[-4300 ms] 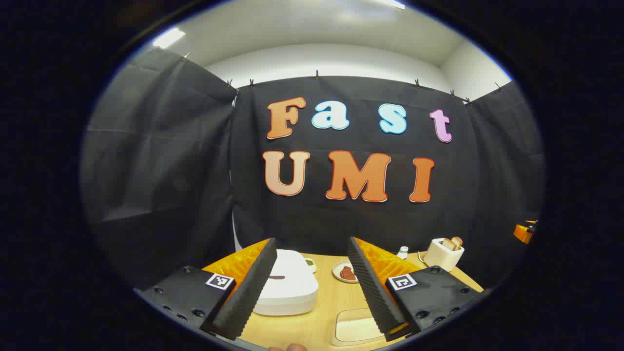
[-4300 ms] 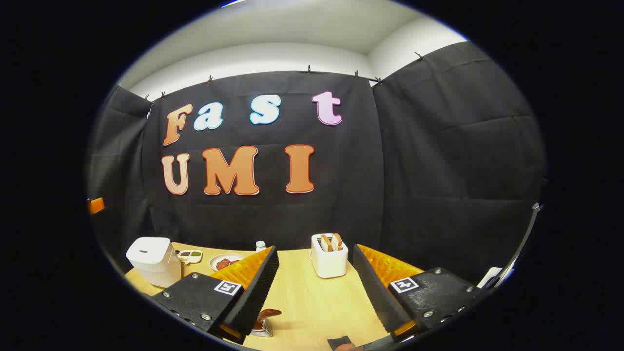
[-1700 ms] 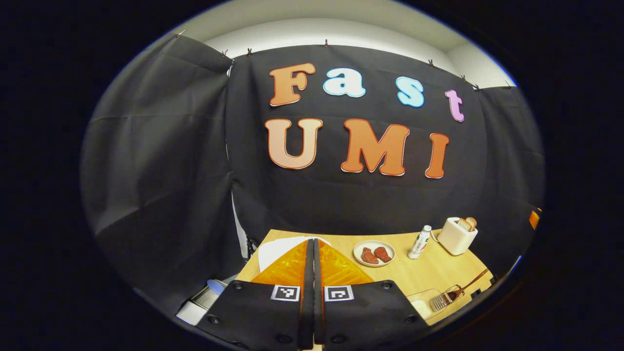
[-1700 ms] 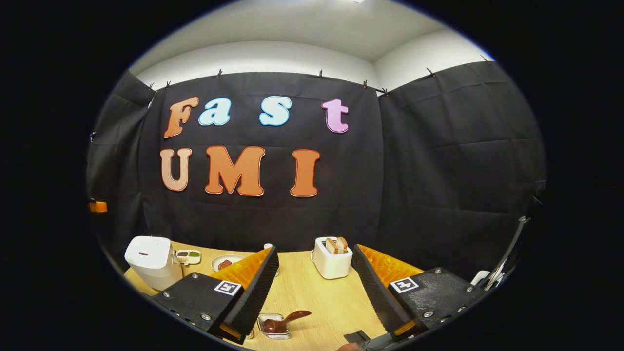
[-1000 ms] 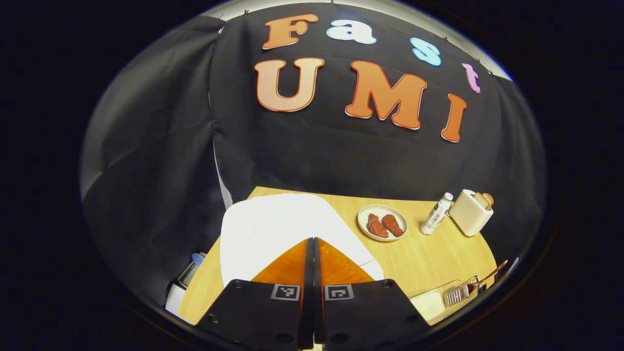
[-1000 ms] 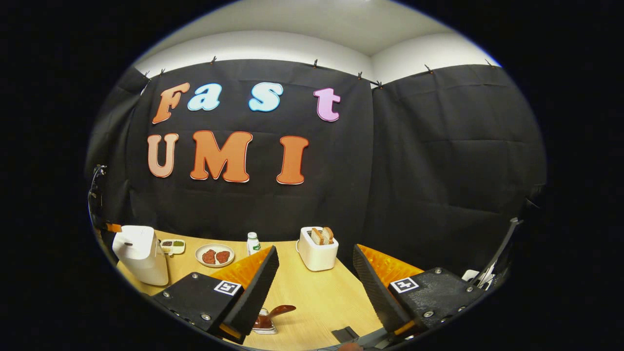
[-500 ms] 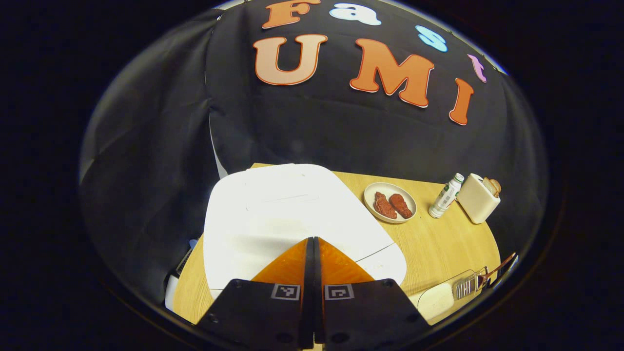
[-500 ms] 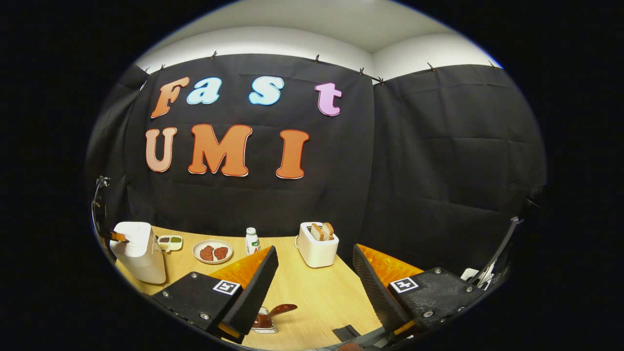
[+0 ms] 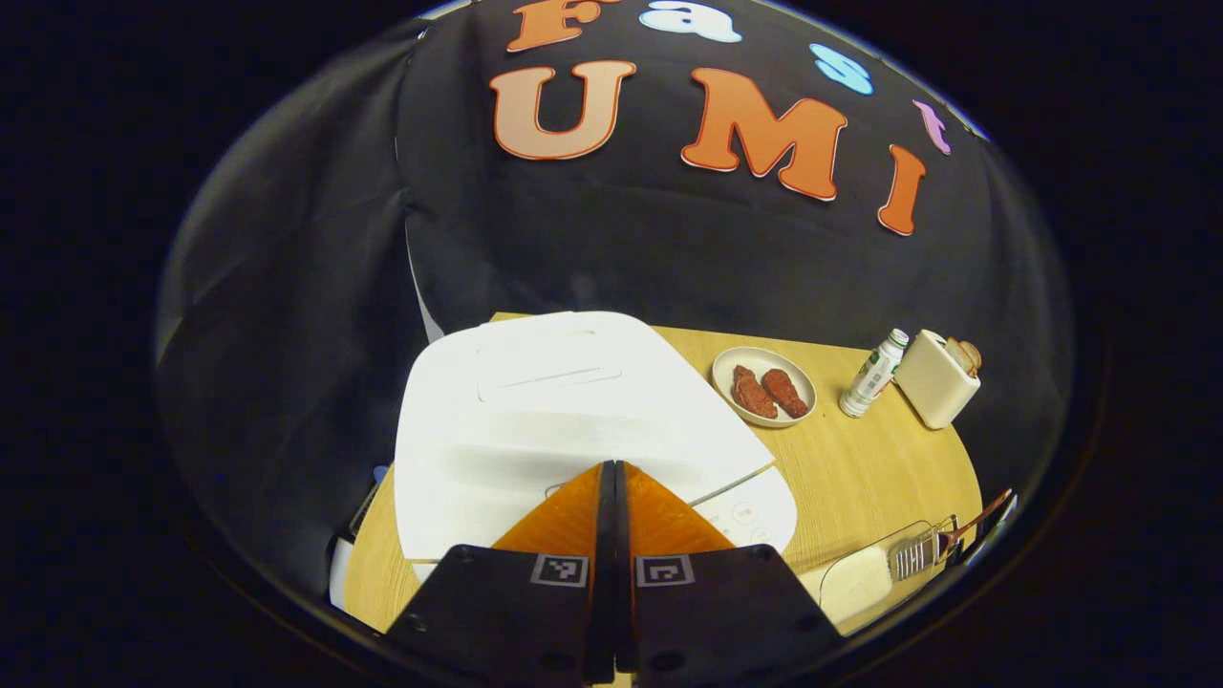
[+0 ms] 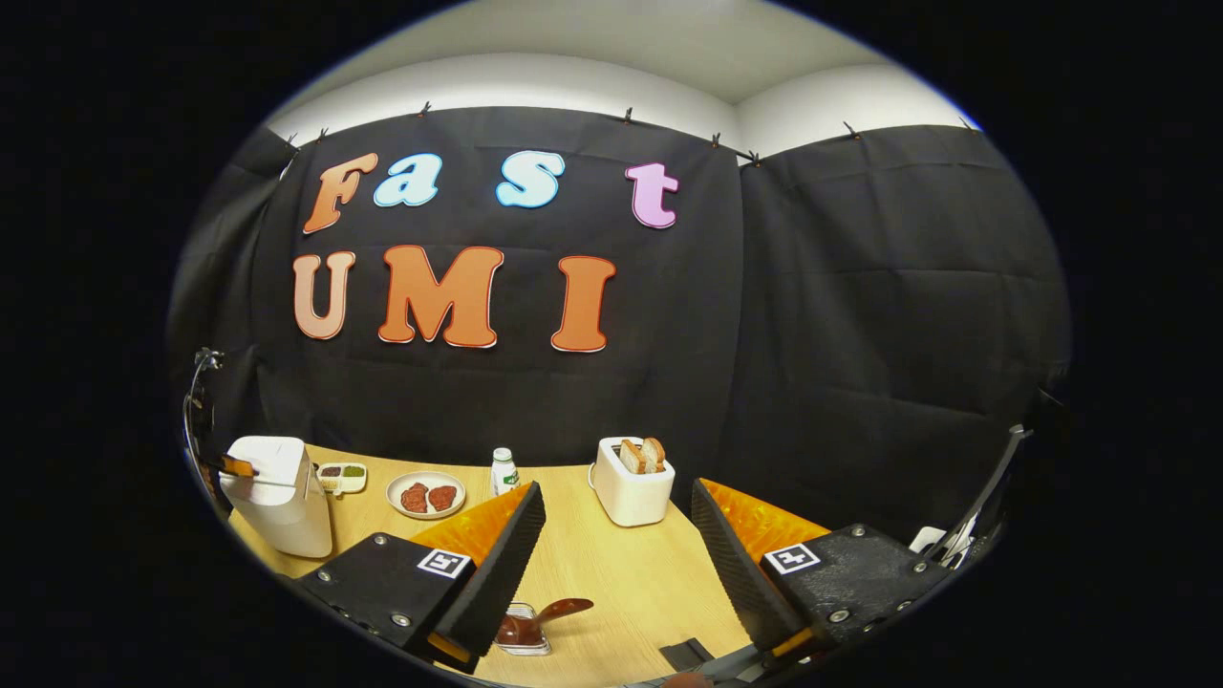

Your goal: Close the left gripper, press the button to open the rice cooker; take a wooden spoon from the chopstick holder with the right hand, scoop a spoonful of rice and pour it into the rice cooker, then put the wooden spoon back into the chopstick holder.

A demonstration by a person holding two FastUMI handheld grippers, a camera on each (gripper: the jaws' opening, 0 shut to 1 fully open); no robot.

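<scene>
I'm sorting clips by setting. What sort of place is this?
Likely a mock kitchen set in a recording booth: a wooden table holds a white rice cooker, a toaster with bread and a plate of meat, with black cloth walls behind.

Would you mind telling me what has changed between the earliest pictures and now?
The left gripper has shut and come down over the rice cooker, tips at its front edge. The right gripper stays open above the table; the wooden spoon is untouched.

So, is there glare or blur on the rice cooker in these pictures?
Left gripper view: the rice cooker lid is overexposed, bright white with little detail, edges bent by fisheye. Right gripper view: the cooker is small, evenly lit, fairly sharp.
</scene>
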